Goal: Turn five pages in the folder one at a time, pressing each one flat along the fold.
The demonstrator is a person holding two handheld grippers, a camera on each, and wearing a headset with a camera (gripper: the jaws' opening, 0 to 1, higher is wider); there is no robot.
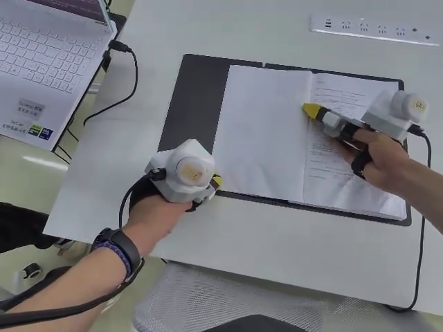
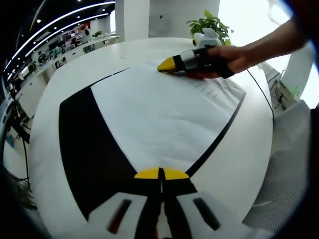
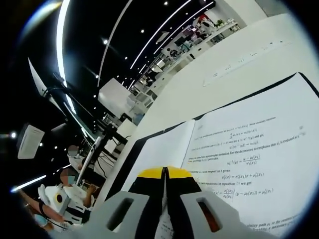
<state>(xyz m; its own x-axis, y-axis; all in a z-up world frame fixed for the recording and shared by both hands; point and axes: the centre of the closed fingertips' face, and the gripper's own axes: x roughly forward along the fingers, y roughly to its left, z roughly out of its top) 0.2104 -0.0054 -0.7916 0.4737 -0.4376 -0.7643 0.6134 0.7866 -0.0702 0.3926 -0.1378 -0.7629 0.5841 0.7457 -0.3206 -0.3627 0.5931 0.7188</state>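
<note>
A black folder (image 1: 190,104) lies open on the white table. A blank turned page (image 1: 263,124) lies on its left half and a printed page (image 1: 346,173) on its right. My right gripper (image 1: 308,109) is shut, its yellow tips down on the fold near the top of the pages. In its own view the shut tips (image 3: 164,173) sit where the blank page (image 3: 159,149) meets the printed page (image 3: 249,159). My left gripper (image 1: 216,182) is shut at the folder's front edge. Its tips (image 2: 161,173) rest on the black cover (image 2: 84,149) by the blank page's (image 2: 159,114) near corner, with nothing held.
A white laptop (image 1: 48,48) stands at the table's back left with a black cable (image 1: 128,76) running from it. A power strip (image 1: 374,29) lies at the back right. A grey chair seat (image 1: 208,304) is below the table's near edge.
</note>
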